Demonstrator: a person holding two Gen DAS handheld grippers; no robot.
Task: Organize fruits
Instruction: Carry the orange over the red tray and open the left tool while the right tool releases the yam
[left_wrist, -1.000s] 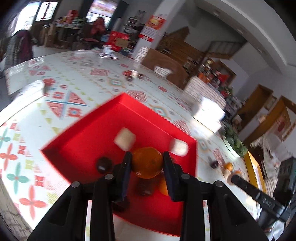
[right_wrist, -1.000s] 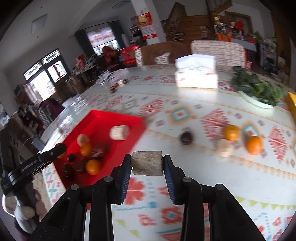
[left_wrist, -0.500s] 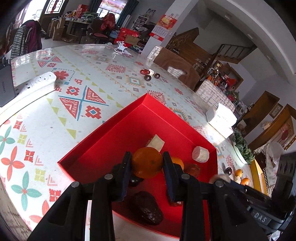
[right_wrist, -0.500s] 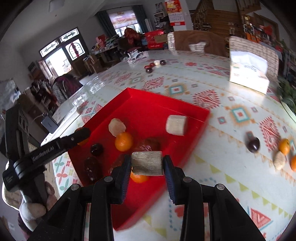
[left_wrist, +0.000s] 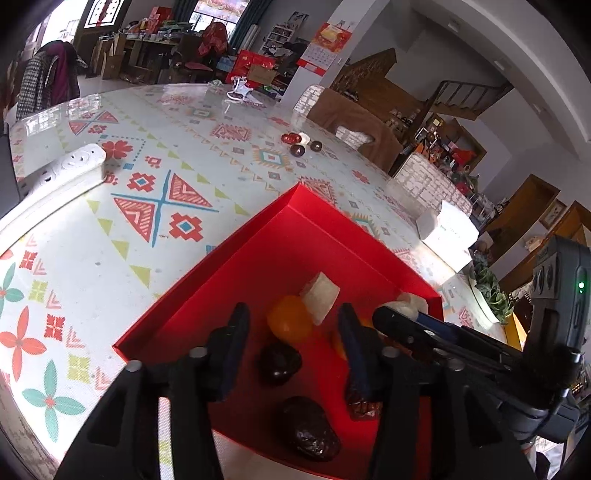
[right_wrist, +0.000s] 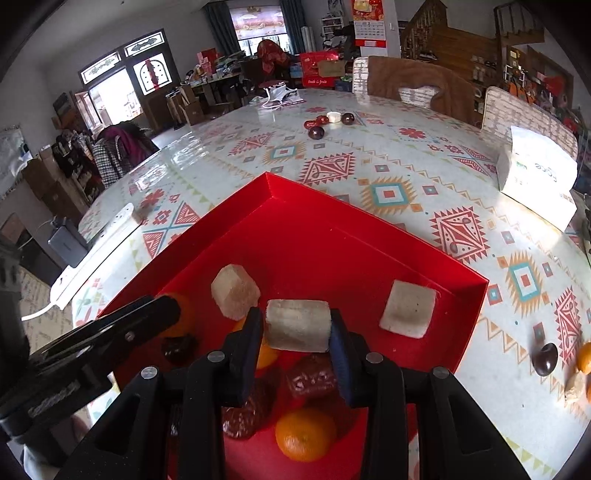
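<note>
So the red tray (right_wrist: 369, 240) is my landmark here. My right gripper (right_wrist: 297, 328) hangs over its near half with a pale cylindrical fruit chunk (right_wrist: 297, 325) pinched between the pads, and the jaws are just beginning to ease apart. Below it in the tray sit a mandarin (right_wrist: 306, 434), a couple of dark red dates (right_wrist: 312, 373) and two more pale chunks (right_wrist: 408, 309). My left gripper (left_wrist: 291, 332) is over the tray's near corner, jaws opening with nothing in them; an orange (left_wrist: 289, 323) lies on the tray floor just past the fingertips, next to a dark plum (left_wrist: 279, 363). Off the tray's right side, on the patterned surface (right_wrist: 406, 166), another plum (right_wrist: 546, 357) waits.
</note>
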